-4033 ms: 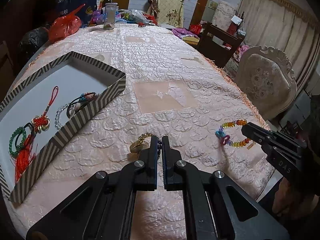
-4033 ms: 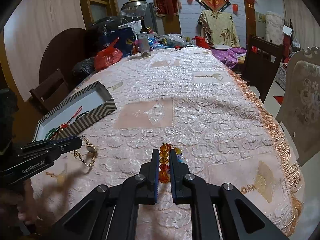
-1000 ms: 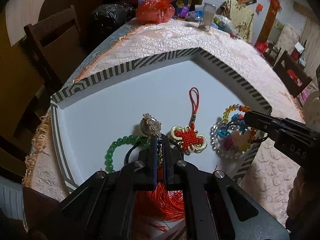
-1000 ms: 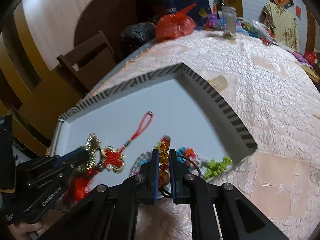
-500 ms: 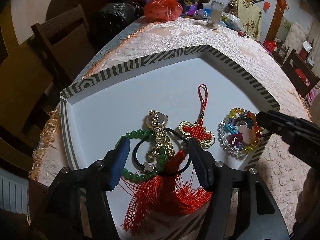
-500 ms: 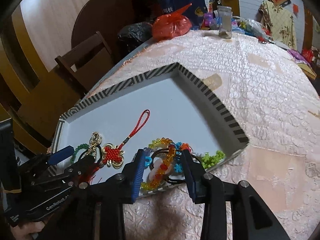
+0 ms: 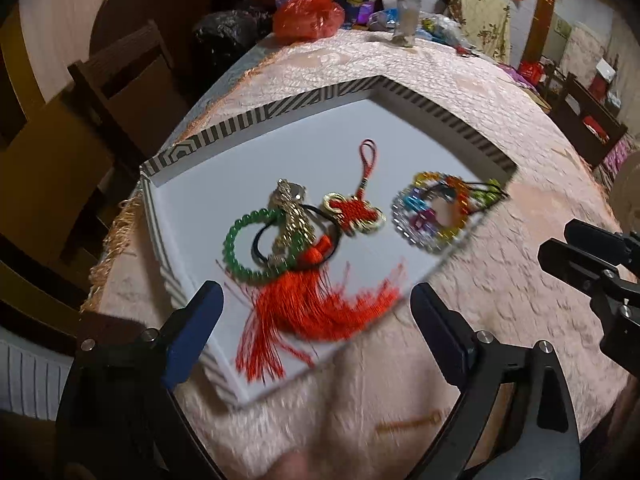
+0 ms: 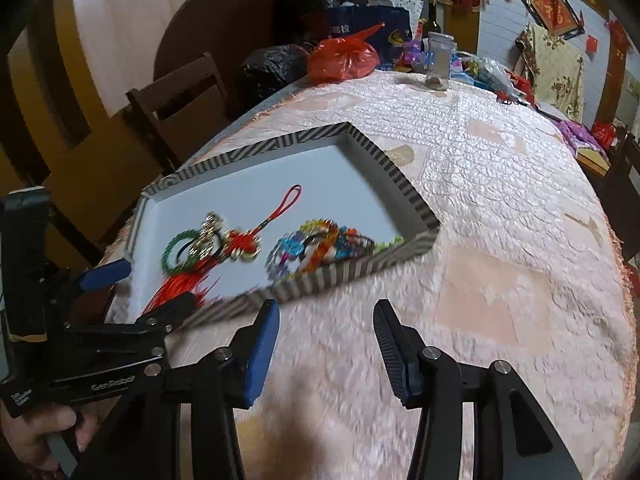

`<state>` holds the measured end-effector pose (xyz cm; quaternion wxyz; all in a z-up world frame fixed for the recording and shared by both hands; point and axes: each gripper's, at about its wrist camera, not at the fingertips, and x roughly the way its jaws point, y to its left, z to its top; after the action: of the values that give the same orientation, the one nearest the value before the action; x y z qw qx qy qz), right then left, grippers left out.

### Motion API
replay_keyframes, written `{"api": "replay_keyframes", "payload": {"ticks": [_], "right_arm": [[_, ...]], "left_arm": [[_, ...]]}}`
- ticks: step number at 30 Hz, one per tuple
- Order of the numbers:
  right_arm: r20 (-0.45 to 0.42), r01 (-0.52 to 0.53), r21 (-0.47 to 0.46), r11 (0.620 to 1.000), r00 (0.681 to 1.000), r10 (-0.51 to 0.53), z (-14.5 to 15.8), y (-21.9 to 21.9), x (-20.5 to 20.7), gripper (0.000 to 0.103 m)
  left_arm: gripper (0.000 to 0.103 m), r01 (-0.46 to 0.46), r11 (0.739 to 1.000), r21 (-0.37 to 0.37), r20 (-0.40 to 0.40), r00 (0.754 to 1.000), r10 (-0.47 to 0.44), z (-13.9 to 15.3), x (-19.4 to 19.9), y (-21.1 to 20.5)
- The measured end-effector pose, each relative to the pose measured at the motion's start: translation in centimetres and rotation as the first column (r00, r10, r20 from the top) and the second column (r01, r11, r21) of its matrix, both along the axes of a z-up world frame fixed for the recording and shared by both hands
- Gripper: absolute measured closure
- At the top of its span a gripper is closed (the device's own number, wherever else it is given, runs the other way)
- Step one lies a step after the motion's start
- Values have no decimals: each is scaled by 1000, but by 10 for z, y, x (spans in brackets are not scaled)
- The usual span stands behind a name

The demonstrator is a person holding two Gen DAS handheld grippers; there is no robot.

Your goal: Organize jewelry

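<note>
A striped-walled tray (image 7: 280, 114) (image 8: 256, 150) with a white floor holds the jewelry. In it lie a green bead bracelet (image 7: 240, 248) (image 8: 170, 252), a gold chain piece (image 7: 290, 216) (image 8: 206, 236), a red knot charm with tassel (image 7: 352, 212) (image 8: 240, 242), and a pile of colourful bead bracelets (image 7: 436, 212) (image 8: 316, 244). My left gripper (image 7: 312, 320) is open and empty over the tray's near corner. My right gripper (image 8: 326, 340) is open and empty above the cloth just outside the tray's near wall.
The table wears a pink quilted cloth (image 8: 500, 208). A red bag (image 8: 344, 60), a jar (image 8: 438, 62) and clutter stand at the far end. Wooden chairs (image 8: 180, 100) stand at the left side. A small gold item (image 7: 408, 420) lies on the cloth near me.
Both grippers have pulled back from the tray and opened wider. The gold chain piece and the colourful bracelet stay in the tray where they were let go.
</note>
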<state>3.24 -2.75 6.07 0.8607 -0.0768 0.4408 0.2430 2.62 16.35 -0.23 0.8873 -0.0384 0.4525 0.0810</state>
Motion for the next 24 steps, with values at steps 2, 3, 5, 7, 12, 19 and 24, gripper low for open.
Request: {"api": "replay_keyframes", "payload": {"ticks": [2, 3, 5, 7, 12, 19, 24], "right_arm": [[19, -10, -1, 1000, 1000, 10, 3, -6, -15, 56], [28, -13, -2, 1000, 1000, 13, 3, -8, -22, 56], [44, -18, -12, 1000, 999, 18, 4, -14, -33, 56], [47, -18, -20, 1000, 999, 19, 3, -20, -42, 56], [43, -5, -14, 1000, 999, 6, 8, -31, -50, 56], [60, -25, -17, 1000, 998, 26, 27, -32, -59, 56], [75, -45, -19, 999, 996, 47, 36, -24, -67, 56]], "left_arm": [[8, -4, 999, 34, 22, 1000, 3, 5, -11, -7], [8, -11, 998, 58, 32, 999, 9, 7, -18, -11], [8, -16, 997, 74, 66, 998, 11, 12, -30, -16], [8, -28, 997, 66, 86, 996, 22, 16, -38, -19], [8, -68, 992, 104, 87, 994, 59, 26, -49, -24], [8, -60, 993, 102, 85, 995, 52, 42, -60, -33], [8, -57, 995, 83, 83, 995, 51, 45, -64, -33]]}}
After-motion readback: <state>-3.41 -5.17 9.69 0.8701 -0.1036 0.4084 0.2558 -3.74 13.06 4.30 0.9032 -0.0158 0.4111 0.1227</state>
